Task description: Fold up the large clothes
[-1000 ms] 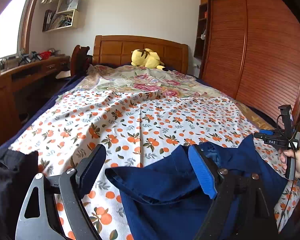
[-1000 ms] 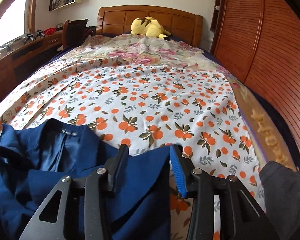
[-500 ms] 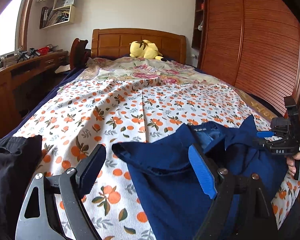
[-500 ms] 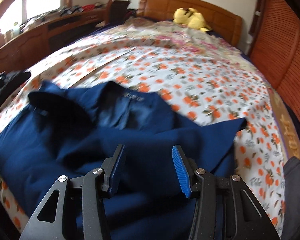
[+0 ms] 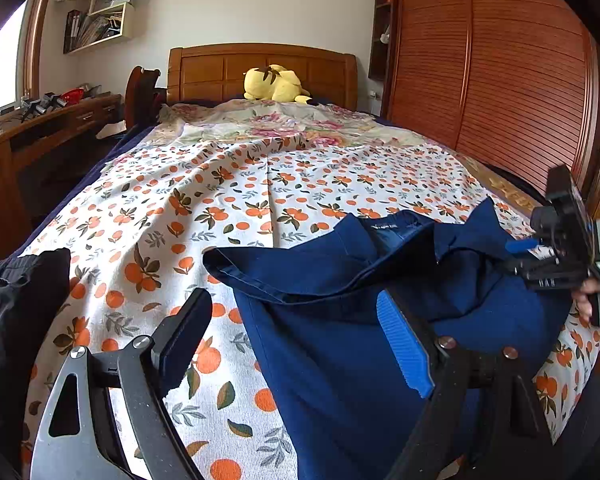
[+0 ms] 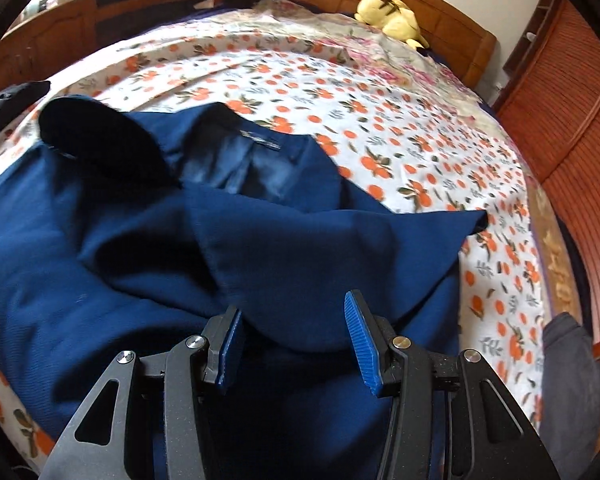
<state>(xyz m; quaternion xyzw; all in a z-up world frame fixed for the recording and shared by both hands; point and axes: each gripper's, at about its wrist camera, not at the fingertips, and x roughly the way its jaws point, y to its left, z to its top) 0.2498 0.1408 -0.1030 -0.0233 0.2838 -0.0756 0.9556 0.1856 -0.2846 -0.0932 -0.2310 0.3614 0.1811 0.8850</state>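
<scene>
A navy blue garment (image 6: 148, 248) is seen rumpled on the near end of the bed (image 5: 228, 184), collar toward 12 o'clock, on an orange-print sheet. The left claw (image 5: 296, 338) is held wide above the garment's left edge, nothing gripped. The right claw (image 6: 292, 344), at 3 o'clock in the left view, has just been narrowing; a fold of navy cloth lies between its pads (image 6: 360, 340), not pressed.

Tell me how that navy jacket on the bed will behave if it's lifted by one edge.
The navy jacket lies in soft rumpled folds, so it will probably droop. Its spread suggests it would drag on the bedsheet. The lining looks smooth and may slip.
</scene>
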